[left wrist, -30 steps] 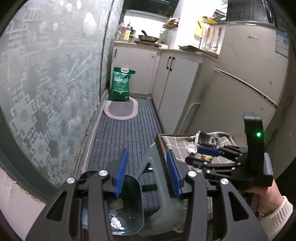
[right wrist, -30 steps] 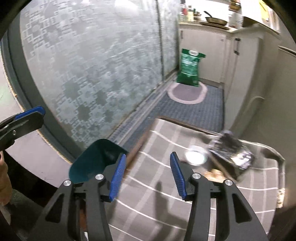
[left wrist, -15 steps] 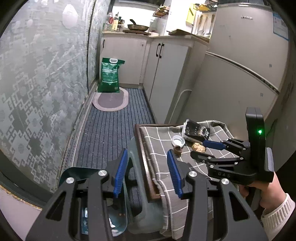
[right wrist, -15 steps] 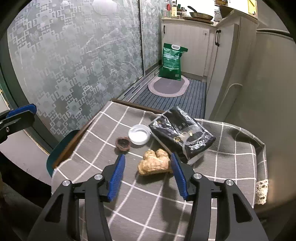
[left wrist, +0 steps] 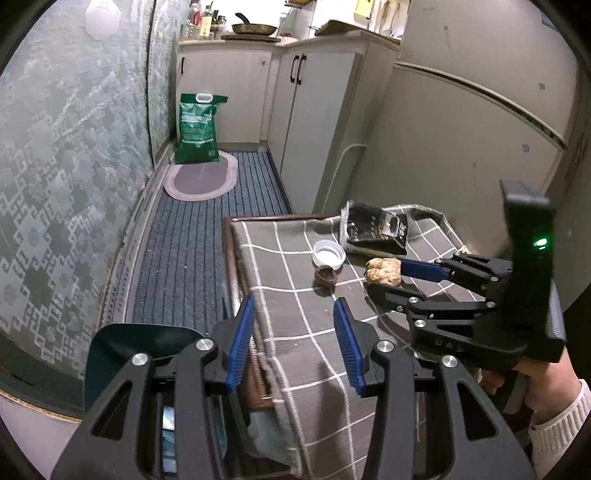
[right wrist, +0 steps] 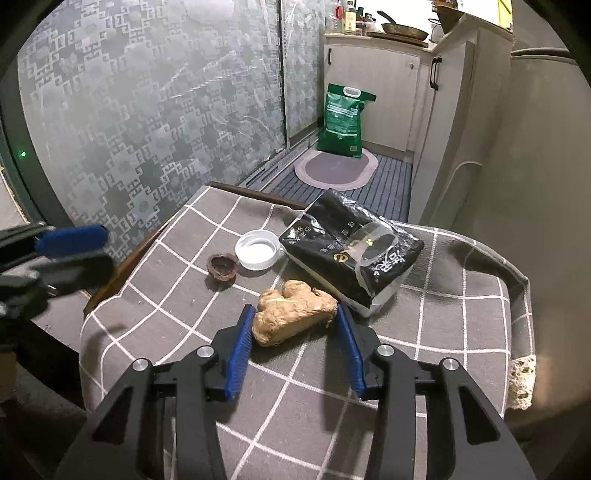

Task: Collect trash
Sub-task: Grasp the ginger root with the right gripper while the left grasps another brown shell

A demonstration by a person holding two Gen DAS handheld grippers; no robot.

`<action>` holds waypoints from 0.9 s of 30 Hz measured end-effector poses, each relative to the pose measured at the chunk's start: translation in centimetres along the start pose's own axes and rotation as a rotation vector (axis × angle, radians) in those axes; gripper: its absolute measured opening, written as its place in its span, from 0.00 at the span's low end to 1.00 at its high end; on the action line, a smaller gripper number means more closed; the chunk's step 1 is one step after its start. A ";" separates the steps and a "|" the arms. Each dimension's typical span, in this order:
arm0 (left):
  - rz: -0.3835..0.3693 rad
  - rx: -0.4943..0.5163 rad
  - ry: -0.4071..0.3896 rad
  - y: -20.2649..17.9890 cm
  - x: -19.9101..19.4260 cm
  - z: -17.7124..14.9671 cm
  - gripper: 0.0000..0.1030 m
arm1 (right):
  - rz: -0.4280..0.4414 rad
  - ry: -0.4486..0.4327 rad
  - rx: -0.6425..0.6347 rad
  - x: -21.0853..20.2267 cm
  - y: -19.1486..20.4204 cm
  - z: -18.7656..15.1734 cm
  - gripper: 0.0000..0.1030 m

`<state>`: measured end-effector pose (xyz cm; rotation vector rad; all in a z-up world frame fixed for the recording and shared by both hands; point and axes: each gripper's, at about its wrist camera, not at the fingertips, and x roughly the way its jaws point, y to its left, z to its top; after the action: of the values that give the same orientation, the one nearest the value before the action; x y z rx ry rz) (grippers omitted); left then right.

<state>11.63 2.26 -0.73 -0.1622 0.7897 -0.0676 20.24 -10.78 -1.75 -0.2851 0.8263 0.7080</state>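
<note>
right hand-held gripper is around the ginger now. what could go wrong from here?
1. The right hand-held gripper has been closing around the knobbly ginger; the pads could slip off its uneven surface.
2. The black packet lies right beside the far pad and could get pinched or dragged.
3. The loose checked cloth might bunch when lifting.

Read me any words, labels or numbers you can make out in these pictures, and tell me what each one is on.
"DAS": embossed on the right gripper body, faint.
Black packet on the checked cloth: light characters, not readable.
Green bag on the floor: white print, too small.
Bottles on the counter: labels too blurred.
</note>
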 end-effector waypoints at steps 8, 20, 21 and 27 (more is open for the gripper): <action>-0.006 0.027 0.035 -1.7 2.7 -0.1 0.45 | 0.016 -0.029 0.012 -2.3 -0.5 -0.3 0.43; 0.052 0.092 0.039 -2.8 5.7 -0.2 0.33 | 0.018 -0.094 0.074 -6.5 -3.5 -1.2 0.43; 0.054 0.095 0.038 -2.9 5.8 -0.1 0.32 | 0.017 -0.099 0.077 -6.7 -3.6 -1.3 0.43; 0.051 0.107 0.037 -3.6 6.5 0.4 0.23 | 0.020 -0.125 0.091 -8.0 -4.0 -1.3 0.43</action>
<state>16.47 -2.00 -4.35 -0.0399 0.8251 -0.0650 18.41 -18.05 3.24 -0.1494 0.7410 0.6975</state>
